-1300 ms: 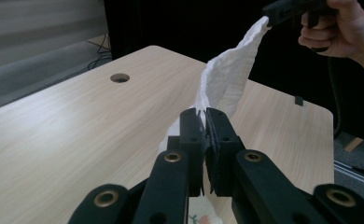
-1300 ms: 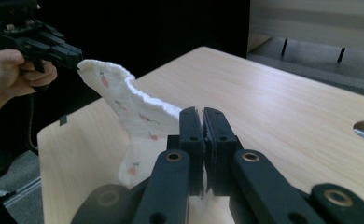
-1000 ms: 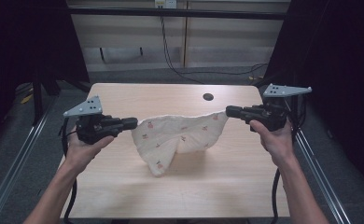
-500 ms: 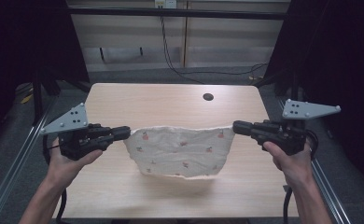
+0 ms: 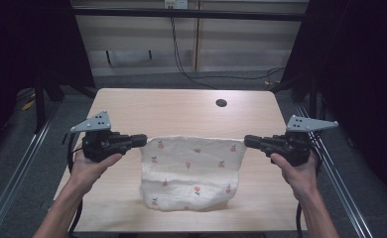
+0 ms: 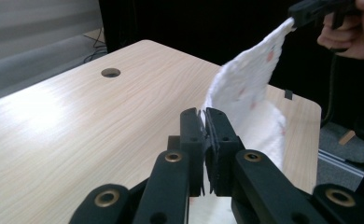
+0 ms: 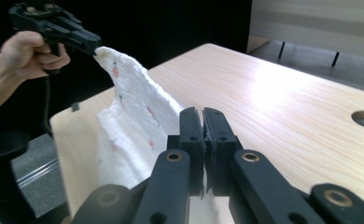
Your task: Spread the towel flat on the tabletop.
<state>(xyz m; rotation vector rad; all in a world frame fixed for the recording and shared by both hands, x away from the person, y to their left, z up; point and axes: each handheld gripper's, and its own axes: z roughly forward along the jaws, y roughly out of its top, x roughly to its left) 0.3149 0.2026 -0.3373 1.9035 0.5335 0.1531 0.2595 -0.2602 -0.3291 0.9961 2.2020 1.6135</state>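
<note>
A white cloth with small red prints hangs stretched between the two grippers over the wooden table; its lower edge rests on the tabletop near the front. My left gripper is shut on the cloth's upper left corner, and my right gripper is shut on its upper right corner. In the left gripper view the closed jaws pinch the cloth, which runs taut to the other gripper at top right. In the right gripper view the cloth runs from the closed jaws to the other gripper at top left.
A round cable hole sits in the table's far right part. Metal rails run along both sides of the table, and dark curtains stand to the left and right. Cables hang on the wall behind.
Both hands have moved apart and toward the table's front. The cloth, bunched and sagging a second ago, now hangs flat and taut along its top edge.
</note>
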